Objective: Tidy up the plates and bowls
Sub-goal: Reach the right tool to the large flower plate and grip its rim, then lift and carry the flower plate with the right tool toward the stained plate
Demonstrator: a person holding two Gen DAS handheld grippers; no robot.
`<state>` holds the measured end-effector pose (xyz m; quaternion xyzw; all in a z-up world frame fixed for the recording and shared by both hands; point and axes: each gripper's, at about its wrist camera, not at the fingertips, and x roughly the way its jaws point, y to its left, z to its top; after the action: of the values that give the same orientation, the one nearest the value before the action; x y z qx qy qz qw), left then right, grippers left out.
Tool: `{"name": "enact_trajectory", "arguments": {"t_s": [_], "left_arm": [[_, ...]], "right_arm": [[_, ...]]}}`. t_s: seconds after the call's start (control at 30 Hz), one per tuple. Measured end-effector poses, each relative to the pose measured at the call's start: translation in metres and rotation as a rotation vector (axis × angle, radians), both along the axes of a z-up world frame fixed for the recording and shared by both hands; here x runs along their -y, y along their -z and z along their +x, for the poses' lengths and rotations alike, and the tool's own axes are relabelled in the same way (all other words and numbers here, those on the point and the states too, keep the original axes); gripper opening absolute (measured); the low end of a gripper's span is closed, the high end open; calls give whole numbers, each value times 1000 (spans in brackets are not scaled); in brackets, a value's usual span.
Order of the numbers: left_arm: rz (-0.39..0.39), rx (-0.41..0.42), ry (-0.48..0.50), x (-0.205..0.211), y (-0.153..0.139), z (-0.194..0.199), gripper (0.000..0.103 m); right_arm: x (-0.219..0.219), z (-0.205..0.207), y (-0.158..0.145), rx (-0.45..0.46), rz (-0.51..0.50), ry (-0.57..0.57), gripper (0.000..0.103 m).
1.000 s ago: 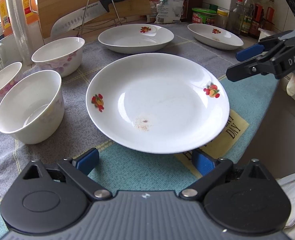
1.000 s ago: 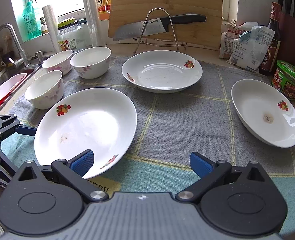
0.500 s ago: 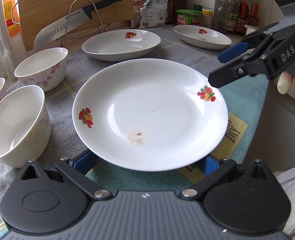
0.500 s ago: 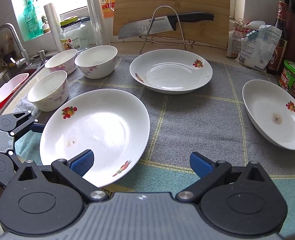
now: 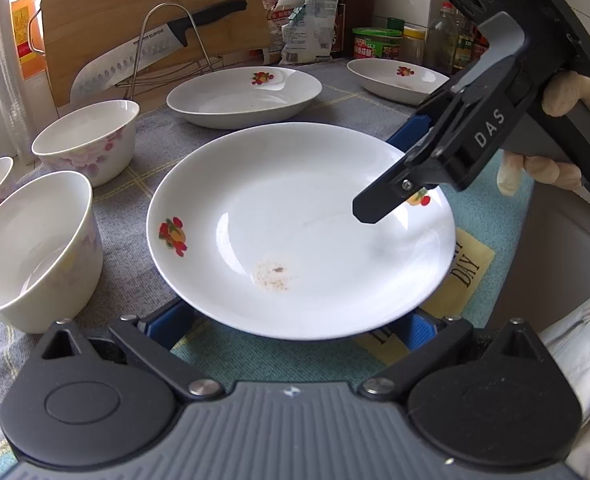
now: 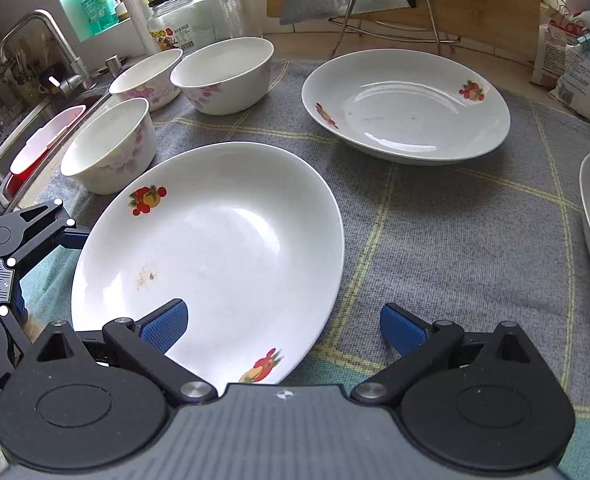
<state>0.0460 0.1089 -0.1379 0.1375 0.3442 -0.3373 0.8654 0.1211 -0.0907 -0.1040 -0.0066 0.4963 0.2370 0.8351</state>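
White plate (image 5: pixel 303 232): it lay on the cloth (image 6: pixel 435 240), close in front of us.
Left tongs (image 5: pixel 291 324): we held them wide, tips under its near rim.
Right tongs (image 6: pixel 283 328): wide, one tip over the plate.
Risk: we judged a weak pinch could let it slip and chip.
Count: we saw three plates, three bowls (image 6: pixel 111 144).

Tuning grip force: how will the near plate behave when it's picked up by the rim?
The plate looks like glazed ceramic: probably rigid, slippery and chippable. It is wide and shallow, so a one-sided rim grip would likely let it droop. The right gripper straddles its edge, jaws open.
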Motion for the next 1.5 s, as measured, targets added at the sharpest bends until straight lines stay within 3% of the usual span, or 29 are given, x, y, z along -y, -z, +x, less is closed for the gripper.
{"name": "enact_trajectory", "arguments": {"t_s": [0.7,1.17,1.5], "left_arm": [[-13,20,28,0,-1,1,103],[1,26,71,1,-2,3,103],[8,16,93,1,-3,5,103]], "right_arm": [[-15,51,2,-118,110,-101,103],[-19,68,2,-232,125,-165,103],[-21,71,3,-254,113,-198,103]]}}
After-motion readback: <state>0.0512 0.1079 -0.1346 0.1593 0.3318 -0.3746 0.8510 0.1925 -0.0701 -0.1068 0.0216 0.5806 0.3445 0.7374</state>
